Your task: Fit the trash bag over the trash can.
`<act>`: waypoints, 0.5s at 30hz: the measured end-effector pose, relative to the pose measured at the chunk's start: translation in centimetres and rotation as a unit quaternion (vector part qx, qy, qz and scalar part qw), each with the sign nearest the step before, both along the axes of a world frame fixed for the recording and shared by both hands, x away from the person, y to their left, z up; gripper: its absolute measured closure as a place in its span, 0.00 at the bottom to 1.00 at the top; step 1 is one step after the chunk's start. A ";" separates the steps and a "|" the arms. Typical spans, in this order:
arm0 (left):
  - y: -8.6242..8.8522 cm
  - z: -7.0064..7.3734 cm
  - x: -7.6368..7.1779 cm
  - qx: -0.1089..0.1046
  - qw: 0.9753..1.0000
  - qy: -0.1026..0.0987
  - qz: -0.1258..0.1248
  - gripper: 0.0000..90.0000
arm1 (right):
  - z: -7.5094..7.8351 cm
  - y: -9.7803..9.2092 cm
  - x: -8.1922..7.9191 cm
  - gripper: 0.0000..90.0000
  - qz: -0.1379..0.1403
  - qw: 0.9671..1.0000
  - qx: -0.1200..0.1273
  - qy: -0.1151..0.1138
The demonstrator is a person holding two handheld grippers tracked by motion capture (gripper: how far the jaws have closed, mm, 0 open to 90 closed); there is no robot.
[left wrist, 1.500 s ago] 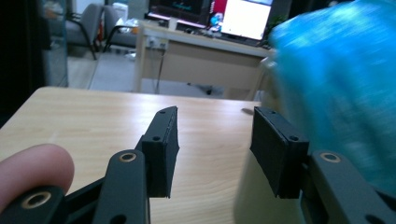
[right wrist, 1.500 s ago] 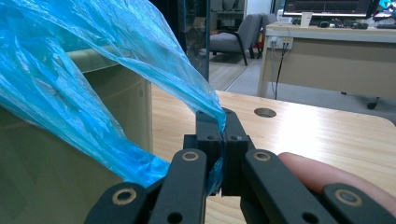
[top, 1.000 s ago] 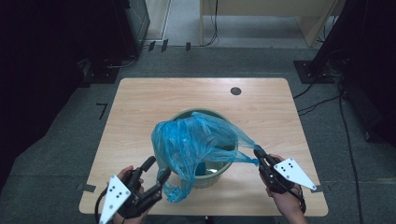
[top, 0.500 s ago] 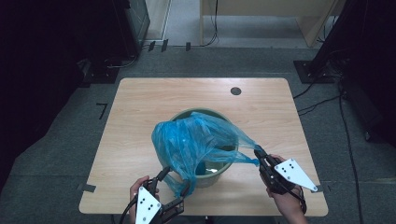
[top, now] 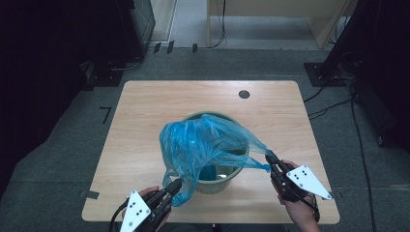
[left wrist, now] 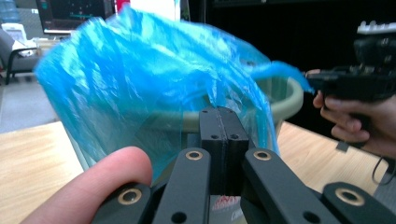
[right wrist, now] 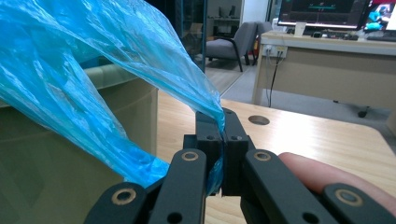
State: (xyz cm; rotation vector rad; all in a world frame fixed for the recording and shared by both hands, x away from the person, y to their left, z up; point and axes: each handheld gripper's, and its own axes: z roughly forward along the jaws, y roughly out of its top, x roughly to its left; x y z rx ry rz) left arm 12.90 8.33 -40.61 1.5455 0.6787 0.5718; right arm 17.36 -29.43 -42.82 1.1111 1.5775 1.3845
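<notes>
Here we are at the counter (top: 145,121), and both hands are busy with the blue plastic bag (top: 203,145). It sits bunched over the green bin (top: 220,179), near the front edge, a little right of centre. The right hand-held gripper (top: 270,161) has its jaws pressed together on a stretched corner of the bag, pulled out to the right past the bin's rim; in the right gripper view the film (right wrist: 93,70) runs straight down into the pinch. The left hand-held gripper (top: 175,185) is low at the near left of the bin, its jaws also shut, and in the left gripper view they stand closed with the bag (left wrist: 154,79) just beyond. Whether there's film caught between them I can't quite tell from there, but in the high view the bag's hanging tail meets those tips, so it looks like a grip.

How far along? I'd call it midway. The bag is over the bin and partly opened, with the bin's inside showing through the mouth on the near right. But the far rim (top: 205,116) is bare, and most of the film is heaped on top rather than folded around the edge. Left to do, by my reckoning: spread the mouth wide, drape it over the rim all round, push the body down inside.
</notes>
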 end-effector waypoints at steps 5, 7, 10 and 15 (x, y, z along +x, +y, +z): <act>1.1 0.7 -0.1 -0.015 1.000 -0.008 0.004 1.00 | 0.5 -0.3 -0.7 1.00 -0.003 1.000 -0.006 -0.010; 1.4 0.6 -0.1 -0.013 1.000 -0.007 0.005 1.00 | 0.6 -0.4 -0.8 1.00 -0.004 1.000 -0.007 -0.011; 1.6 0.3 0.1 -0.015 1.000 -0.003 0.012 1.00 | 0.7 -0.5 -1.4 1.00 -0.004 1.000 -0.015 -0.018; 1.2 -1.1 0.9 -0.004 1.000 0.013 0.010 1.00 | 0.3 -0.1 -1.5 1.00 0.004 1.000 -0.017 -0.012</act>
